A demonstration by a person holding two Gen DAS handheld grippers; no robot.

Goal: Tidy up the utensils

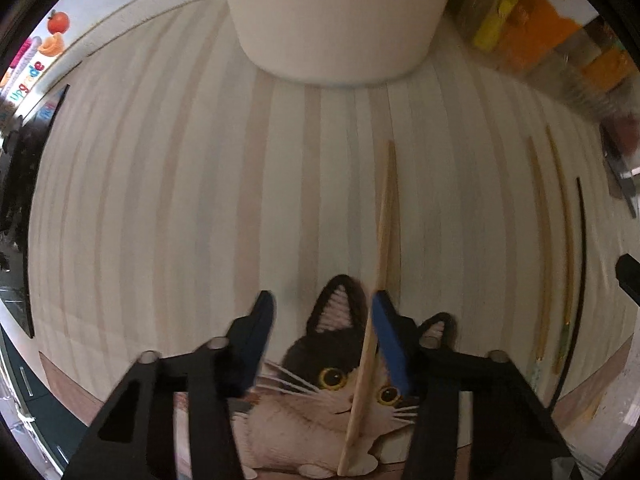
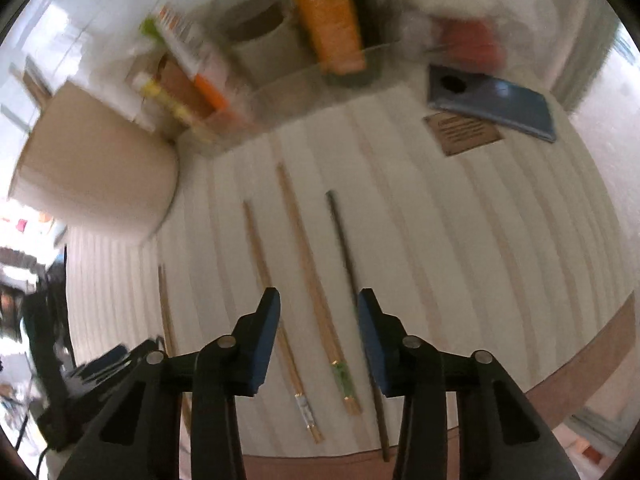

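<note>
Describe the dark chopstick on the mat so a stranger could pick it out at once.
Start at the pale striped mat in front of the big cream cup. Several chopsticks lie roughly parallel on it; the dark chopstick is farthest from the cup, beside the one with a green band. It alone is near-black; the others are light wood.

Round table [image 2: 500, 264] under pale striped mat, brown wood rim exposed beyond mat edge, white wall [image 2: 100, 0] behind table, bright daylight

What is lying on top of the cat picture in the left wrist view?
A single pale wooden chopstick lies across the cat picture, crossing its face between the eyes. The left gripper covers the picture's sides, so anything there is hidden.
</note>
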